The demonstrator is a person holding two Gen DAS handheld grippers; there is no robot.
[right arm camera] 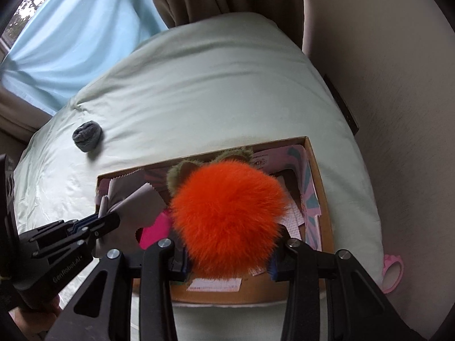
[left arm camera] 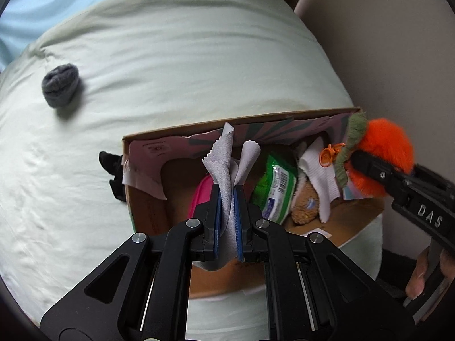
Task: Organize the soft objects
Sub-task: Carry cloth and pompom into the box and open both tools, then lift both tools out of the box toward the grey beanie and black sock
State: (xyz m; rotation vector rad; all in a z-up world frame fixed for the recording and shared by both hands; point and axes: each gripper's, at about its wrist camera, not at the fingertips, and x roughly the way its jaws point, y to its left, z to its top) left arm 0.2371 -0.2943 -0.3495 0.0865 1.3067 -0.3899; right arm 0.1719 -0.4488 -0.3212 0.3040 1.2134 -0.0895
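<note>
We pinch grey cloth (left arm camera: 227, 170) btwn L fingers (left arm camera: 217, 213), orange pompom (right arm camera: 227, 216) btwn R fingers (right arm camera: 182, 261), both over cardboard box (right arm camera: 321, 193) w/ wipes pack (left arm camera: 277, 190), white sock (left arm camera: 318, 176).

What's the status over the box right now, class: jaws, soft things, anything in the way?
Left gripper shut on grey cloth. Right gripper shut on orange plush. Both over cardboard box. Grey sock ball on bed, clear.
</note>
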